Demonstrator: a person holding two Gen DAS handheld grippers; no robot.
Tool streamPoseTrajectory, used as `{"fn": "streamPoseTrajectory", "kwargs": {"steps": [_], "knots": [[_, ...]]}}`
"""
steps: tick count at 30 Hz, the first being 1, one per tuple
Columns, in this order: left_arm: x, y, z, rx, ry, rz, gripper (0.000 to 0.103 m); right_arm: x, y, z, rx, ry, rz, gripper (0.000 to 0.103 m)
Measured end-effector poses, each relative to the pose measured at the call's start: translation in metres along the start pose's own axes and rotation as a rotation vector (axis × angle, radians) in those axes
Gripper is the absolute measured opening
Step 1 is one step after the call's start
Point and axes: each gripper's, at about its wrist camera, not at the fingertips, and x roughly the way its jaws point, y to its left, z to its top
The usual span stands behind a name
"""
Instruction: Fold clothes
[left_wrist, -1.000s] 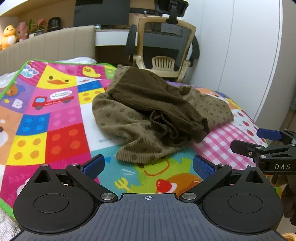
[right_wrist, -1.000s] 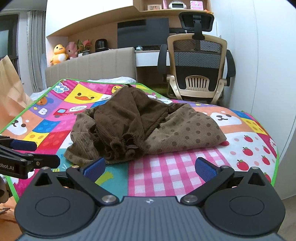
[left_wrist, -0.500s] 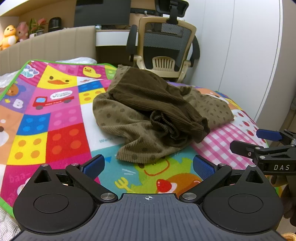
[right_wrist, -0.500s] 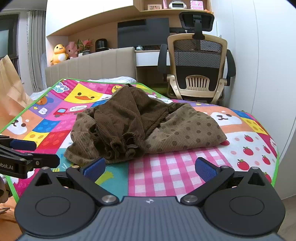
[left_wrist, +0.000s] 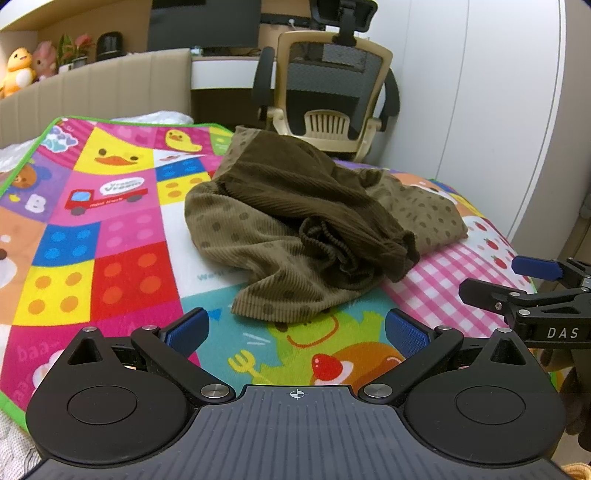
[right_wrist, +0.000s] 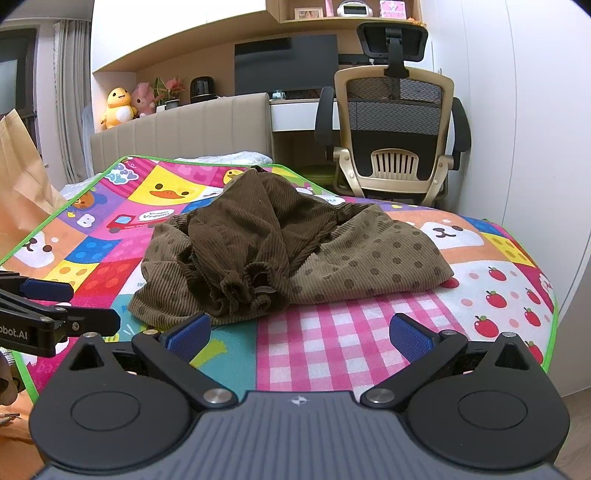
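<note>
A crumpled brown corduroy garment (left_wrist: 306, 221) (right_wrist: 280, 251) lies in a heap on a colourful play mat (left_wrist: 92, 236) (right_wrist: 369, 332); part is plain dark brown, part lighter with dots. My left gripper (left_wrist: 295, 330) hovers open near the mat's front edge, a short way from the heap's near hem, with nothing between its blue pads. My right gripper (right_wrist: 300, 332) is open too, just in front of the gathered dark cuff. Each gripper shows at the edge of the other's view: the right gripper (left_wrist: 517, 284) and the left gripper (right_wrist: 55, 306).
An office chair (right_wrist: 395, 136) stands behind the mat beside a white wardrobe wall (right_wrist: 535, 110). A beige headboard (right_wrist: 177, 136) carries plush toys (right_wrist: 118, 107). A brown paper bag (right_wrist: 18, 184) stands at the left. The mat's green edge (right_wrist: 550, 325) drops off on the right.
</note>
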Motion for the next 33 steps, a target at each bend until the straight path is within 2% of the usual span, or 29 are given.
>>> {"fn": "streamPoseTrajectory", "kwargs": {"steps": [33], "knots": [[0.0047, 0.0022, -0.0024, -0.017, 0.025, 0.001, 0.103, 0.0056, -0.0022, -0.0045, 0.01, 0.026, 0.005, 0.103]]}}
